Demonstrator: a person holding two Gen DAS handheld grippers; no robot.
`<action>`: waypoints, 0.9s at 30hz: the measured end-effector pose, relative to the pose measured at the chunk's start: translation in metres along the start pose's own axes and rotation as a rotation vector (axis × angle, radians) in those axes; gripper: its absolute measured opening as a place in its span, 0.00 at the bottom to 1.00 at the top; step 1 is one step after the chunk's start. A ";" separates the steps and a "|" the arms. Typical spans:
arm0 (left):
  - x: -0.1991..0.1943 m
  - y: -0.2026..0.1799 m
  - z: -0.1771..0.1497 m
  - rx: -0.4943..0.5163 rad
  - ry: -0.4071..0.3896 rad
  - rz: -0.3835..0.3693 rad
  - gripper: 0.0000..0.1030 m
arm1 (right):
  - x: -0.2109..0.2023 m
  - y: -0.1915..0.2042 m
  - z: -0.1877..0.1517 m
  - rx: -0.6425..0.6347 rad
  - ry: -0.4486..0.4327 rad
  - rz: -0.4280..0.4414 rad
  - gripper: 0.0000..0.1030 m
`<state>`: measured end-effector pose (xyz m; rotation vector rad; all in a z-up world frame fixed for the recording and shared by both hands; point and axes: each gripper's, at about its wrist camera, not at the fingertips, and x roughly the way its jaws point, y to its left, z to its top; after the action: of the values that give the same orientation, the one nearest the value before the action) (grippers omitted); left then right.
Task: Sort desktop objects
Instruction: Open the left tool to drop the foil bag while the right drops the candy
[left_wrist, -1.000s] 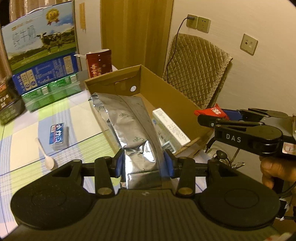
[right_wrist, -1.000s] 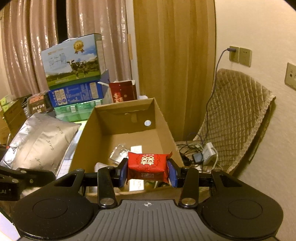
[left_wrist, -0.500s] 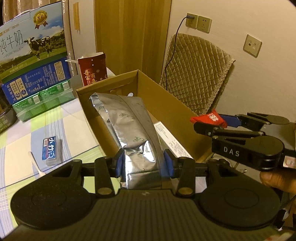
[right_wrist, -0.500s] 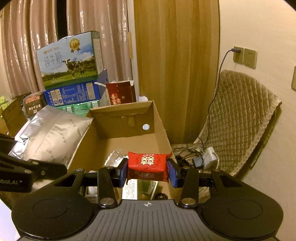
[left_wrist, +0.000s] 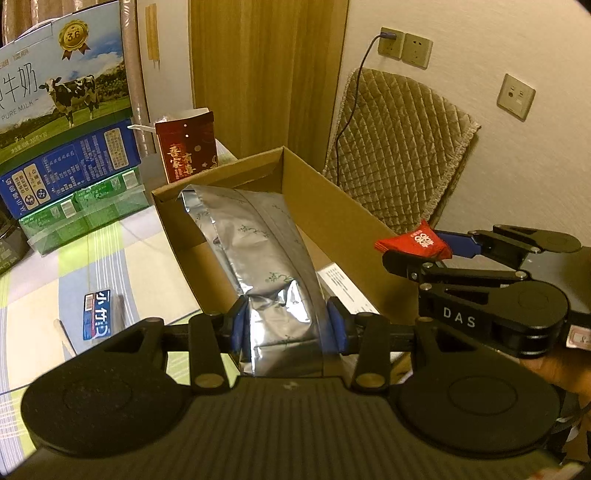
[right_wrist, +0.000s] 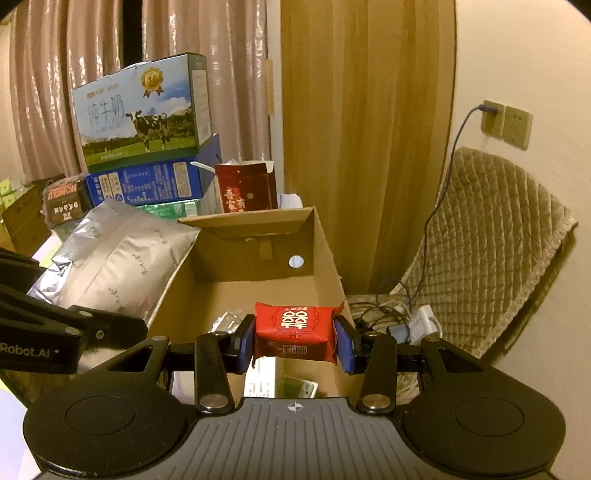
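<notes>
Indoors: striped tablecloth (left_wrist: 103, 254), curtains (right_wrist: 74, 74); left tongs (left_wrist: 286, 325) pinching foil bag (left_wrist: 258, 240), right tongs (right_wrist: 295, 338) red packet (right_wrist: 295, 325).

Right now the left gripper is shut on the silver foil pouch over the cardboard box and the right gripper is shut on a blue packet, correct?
Not quite. The right gripper is shut on a red packet, not a blue one, as the right wrist view shows. The rest stands: the left gripper is shut on the silver foil pouch over the cardboard box.
</notes>
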<state>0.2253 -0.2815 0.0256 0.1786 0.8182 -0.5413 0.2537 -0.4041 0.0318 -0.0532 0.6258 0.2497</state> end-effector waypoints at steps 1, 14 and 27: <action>0.002 0.001 0.002 -0.001 -0.001 0.002 0.38 | 0.002 0.000 0.002 -0.002 -0.001 -0.001 0.40; 0.024 0.016 0.023 -0.040 -0.013 -0.014 0.38 | 0.017 -0.007 0.013 0.010 0.001 -0.020 0.40; 0.017 0.036 0.001 -0.088 -0.012 0.025 0.44 | 0.020 -0.003 0.007 0.013 0.020 -0.006 0.40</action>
<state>0.2537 -0.2576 0.0119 0.1046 0.8251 -0.4817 0.2740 -0.4015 0.0260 -0.0450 0.6472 0.2391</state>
